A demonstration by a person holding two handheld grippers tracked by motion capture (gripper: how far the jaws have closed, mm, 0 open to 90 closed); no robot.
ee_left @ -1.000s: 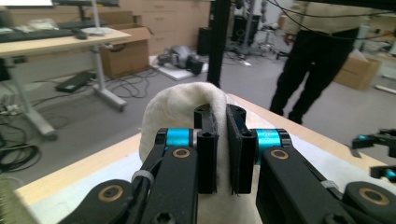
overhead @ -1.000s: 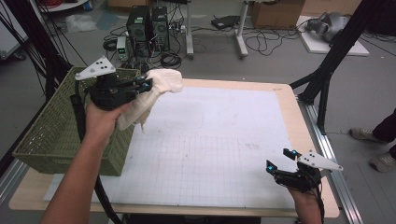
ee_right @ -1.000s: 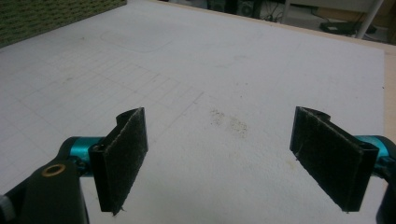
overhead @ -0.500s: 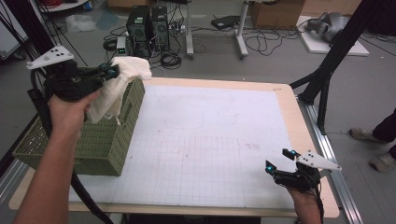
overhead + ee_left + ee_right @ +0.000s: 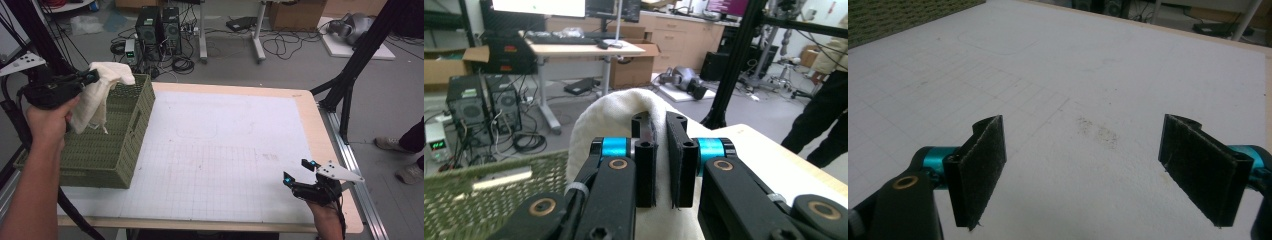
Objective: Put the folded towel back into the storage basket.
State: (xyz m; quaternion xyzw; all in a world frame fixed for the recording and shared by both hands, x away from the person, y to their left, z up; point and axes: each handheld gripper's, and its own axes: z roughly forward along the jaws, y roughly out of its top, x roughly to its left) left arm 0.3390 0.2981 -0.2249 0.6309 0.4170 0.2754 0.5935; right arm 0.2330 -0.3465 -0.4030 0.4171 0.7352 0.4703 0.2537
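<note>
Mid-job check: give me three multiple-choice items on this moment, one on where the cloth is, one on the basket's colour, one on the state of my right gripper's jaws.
1. Where is the white cloth?
A. Flat on the table mat
B. Hanging from the left gripper above the basket
C. On the floor

2. What colour is the basket?
A. Olive green
B. Red
C. Blue

3. How do the jaws of the right gripper stand?
A. Shut on the cloth
B. Shut on nothing
C. Open, nothing between them

Answers: 1 B, the high view shows the cloth dangling from the left gripper over the basket's open top. 2 A, the woven walls are olive green. 3 C, the right gripper view shows the two pads wide apart, with bare table between them.
</note>
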